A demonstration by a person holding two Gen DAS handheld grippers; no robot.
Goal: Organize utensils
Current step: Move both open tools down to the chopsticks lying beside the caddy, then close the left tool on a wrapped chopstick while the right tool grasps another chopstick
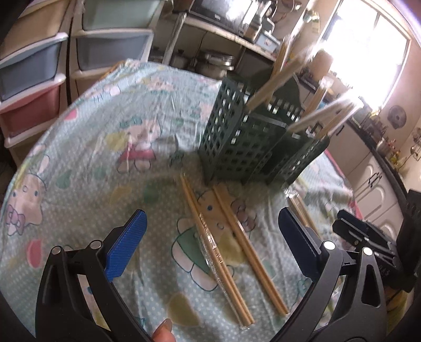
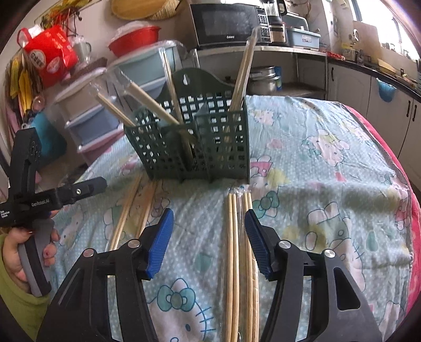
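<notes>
Your left gripper point(image 1: 210, 242) gapes wide over two wrapped chopstick pairs point(image 1: 223, 252) on the tablecloth point(image 1: 92, 157); your right gripper point(image 2: 209, 242), half-open, touches nothing. Green basket point(image 2: 189, 142) holds chopsticks point(image 2: 243, 76), with bare cloth on its right.

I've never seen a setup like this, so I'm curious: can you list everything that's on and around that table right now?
Utensil holder: one, dark green, lattice-walled, standing on the cloth, divided into compartments.
Chopsticks in holder: several, pale wood, some in clear wrap, leaning out of the compartments.
Chopsticks on cloth, right group: two pairs, pale wood, wrapped, between the right gripper's fingers.
Chopsticks on cloth, left group: two pairs, pale wood, ahead of the left gripper.
Tablecloth: one, pale green with cartoon print.
Microwave: one, black, on the shelf behind.
Drawer units: stacked, blue, pink and grey, left of the table.
Left gripper: black, blue pads, open wide.
Right gripper: black, blue pads, open, gripping nothing.
</notes>
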